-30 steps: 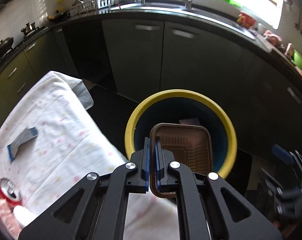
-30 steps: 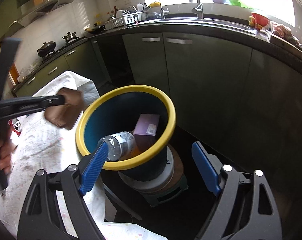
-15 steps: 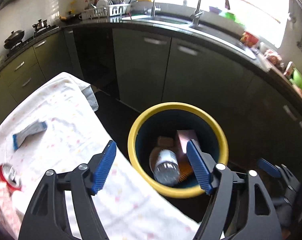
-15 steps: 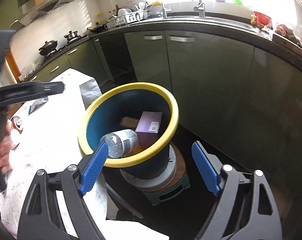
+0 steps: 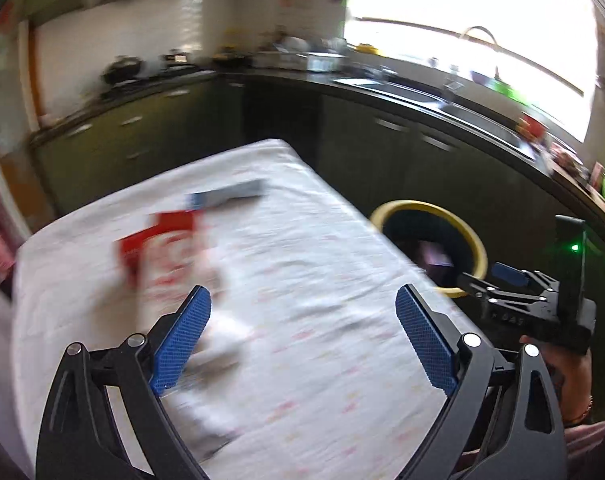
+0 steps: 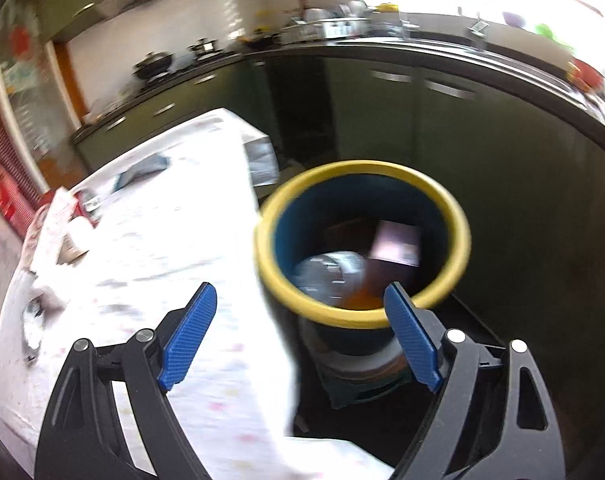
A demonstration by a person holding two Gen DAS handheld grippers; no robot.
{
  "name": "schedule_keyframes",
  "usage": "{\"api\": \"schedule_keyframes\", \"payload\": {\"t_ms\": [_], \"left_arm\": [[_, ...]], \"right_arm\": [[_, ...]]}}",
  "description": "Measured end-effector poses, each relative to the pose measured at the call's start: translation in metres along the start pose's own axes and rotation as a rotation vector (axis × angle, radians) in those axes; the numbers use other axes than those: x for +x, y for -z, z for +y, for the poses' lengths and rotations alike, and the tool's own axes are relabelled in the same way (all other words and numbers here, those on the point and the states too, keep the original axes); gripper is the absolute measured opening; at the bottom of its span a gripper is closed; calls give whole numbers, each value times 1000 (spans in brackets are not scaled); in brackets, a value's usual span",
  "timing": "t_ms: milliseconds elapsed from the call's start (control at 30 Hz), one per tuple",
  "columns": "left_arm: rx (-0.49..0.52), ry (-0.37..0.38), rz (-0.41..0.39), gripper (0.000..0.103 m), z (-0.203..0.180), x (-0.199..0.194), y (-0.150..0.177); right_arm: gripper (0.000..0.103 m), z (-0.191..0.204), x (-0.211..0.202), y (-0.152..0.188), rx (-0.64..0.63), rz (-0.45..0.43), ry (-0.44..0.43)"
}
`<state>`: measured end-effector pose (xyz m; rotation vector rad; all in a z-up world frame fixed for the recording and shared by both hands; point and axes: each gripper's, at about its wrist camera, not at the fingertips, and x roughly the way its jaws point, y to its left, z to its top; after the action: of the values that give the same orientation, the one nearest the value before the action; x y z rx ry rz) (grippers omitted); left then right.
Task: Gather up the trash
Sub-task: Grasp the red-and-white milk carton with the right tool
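The left gripper [image 5: 302, 336] hangs over the cloth-covered surface [image 5: 322, 360], its blue fingers [image 5: 180, 340] spread wide with nothing between them. Beyond them on the cloth lie a blurred red-and-white packet [image 5: 162, 248] and a grey-blue strip [image 5: 226, 194]. The yellow-rimmed bin [image 6: 362, 240] stands just beside the surface's edge, holding a plastic bottle [image 6: 328, 272] and a small purple box [image 6: 396, 242]. The right gripper [image 6: 302, 340] hovers near the bin, fingers also apart and empty.
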<state>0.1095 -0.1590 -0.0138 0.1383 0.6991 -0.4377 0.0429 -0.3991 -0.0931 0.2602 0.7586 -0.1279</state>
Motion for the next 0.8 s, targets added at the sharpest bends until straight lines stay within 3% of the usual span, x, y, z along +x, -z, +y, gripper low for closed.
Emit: {"api": "schedule_keyframes", "payload": {"t_ms": [200, 567, 800], "left_arm": [[-80, -142, -58, 95, 63, -44, 31], [-291, -240, -68, 95, 169, -81, 80], [-345, -256, -70, 95, 204, -86, 102]], "right_arm": [[81, 71, -2, -5, -97, -16, -95], [81, 204, -8, -7, -172, -85, -292], [81, 264, 17, -31, -143, -83, -272]]}}
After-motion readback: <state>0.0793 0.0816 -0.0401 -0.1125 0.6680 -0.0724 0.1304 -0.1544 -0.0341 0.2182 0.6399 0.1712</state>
